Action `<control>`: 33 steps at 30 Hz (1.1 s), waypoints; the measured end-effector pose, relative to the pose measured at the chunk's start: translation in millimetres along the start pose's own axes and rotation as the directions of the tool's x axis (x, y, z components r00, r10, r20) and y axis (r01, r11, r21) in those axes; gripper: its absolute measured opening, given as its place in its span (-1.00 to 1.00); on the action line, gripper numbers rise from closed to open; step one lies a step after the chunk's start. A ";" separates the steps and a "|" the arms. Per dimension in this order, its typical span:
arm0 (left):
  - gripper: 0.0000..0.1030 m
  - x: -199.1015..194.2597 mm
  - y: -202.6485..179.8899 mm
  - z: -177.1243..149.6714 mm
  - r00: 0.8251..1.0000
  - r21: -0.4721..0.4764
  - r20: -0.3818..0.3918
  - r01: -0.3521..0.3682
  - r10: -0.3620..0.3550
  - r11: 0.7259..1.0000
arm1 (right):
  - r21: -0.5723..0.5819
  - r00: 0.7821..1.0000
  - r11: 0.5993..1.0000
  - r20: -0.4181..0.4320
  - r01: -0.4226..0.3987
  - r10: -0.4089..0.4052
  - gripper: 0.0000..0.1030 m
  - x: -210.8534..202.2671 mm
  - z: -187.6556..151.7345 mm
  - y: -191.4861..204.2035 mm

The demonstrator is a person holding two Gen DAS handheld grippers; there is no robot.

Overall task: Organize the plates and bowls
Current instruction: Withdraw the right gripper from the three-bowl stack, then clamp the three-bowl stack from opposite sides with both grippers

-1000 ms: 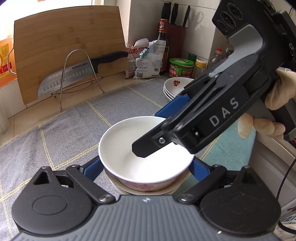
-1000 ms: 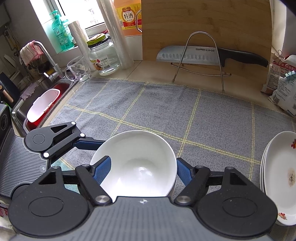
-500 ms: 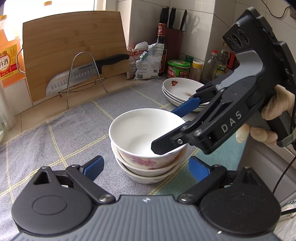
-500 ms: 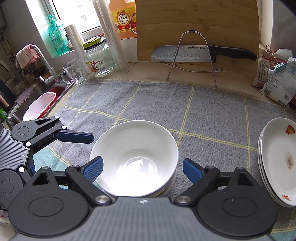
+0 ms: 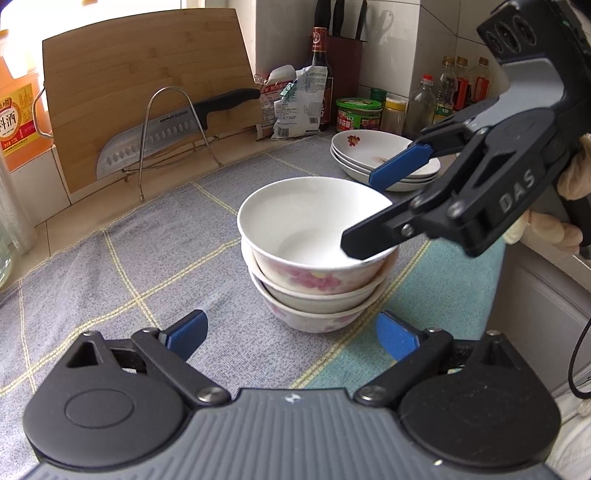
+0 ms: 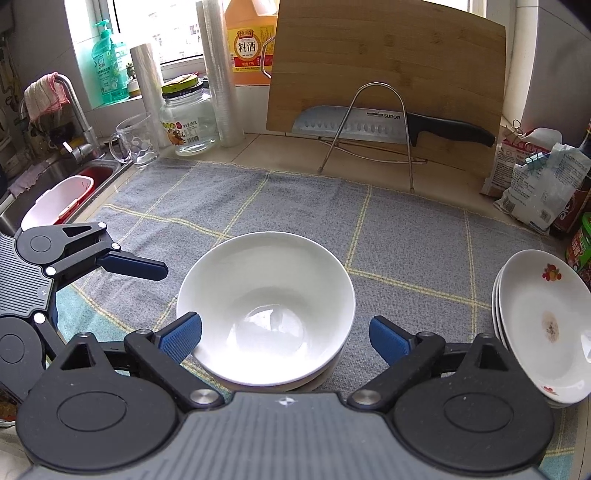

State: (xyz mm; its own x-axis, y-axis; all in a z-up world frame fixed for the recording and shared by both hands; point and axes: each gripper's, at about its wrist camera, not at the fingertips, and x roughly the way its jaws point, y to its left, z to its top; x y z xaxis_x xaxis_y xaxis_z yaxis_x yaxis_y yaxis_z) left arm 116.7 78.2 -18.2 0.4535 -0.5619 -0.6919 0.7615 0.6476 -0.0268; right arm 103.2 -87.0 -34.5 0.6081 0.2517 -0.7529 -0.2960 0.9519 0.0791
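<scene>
Nearby, stacked plates (image 6: 543, 325) sit right of the bowls (image 6: 266, 310).

White tiled wall (image 5: 391, 44), bright window (image 6: 155, 33) – daylight falls on a tabletop (image 6: 280, 147) under a grey checked cloth (image 6: 406, 236).

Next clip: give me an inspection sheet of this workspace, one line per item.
Surface: grey checked cloth over a counter.
Job's things: three nested bowls; stack of plates to their right, top one stained.
Clutter: knife on a wire rack, cutting board, bags, jar, glass mug.
Grippers: left gripper open, short of the bowls; right gripper open, jaws just opened, fingers either side of the top bowl.
Cables: black cable at the right edge.
Surroundings: sink, tap, window.
</scene>
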 end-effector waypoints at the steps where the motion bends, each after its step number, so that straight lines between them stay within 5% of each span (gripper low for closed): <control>1: 0.90 2.4 2.2 -1.6 1.000 -0.001 -0.006 0.005 -0.005 1.000 | 0.007 1.000 1.000 0.013 -0.003 0.003 0.94 -3.9 -0.5 -0.6; 8: 0.90 25.2 6.9 -7.4 0.997 0.049 -0.062 0.045 -0.042 0.998 | 0.026 0.999 0.999 0.051 -0.020 0.018 1.00 -27.3 -15.6 -6.4; 19: 0.90 52.4 12.3 -7.0 0.988 0.103 -0.137 0.081 -0.066 0.991 | 0.025 0.988 0.996 -0.134 0.083 -0.079 1.00 27.4 -59.0 -20.5; 33: 1.00 56.1 14.7 -11.9 0.992 0.128 -0.101 0.093 -0.080 0.987 | -0.067 0.983 0.994 -0.155 0.090 -0.099 1.00 51.3 -64.3 -22.7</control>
State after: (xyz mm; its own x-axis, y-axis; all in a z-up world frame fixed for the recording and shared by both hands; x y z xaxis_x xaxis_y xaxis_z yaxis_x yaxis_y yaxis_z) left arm 147.8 62.3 -66.0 0.3421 -0.5570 -0.7568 0.8533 0.5215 0.0019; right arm 93.8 -106.9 -116.9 0.5126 0.1257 -0.8494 -0.2888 0.9568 -0.0327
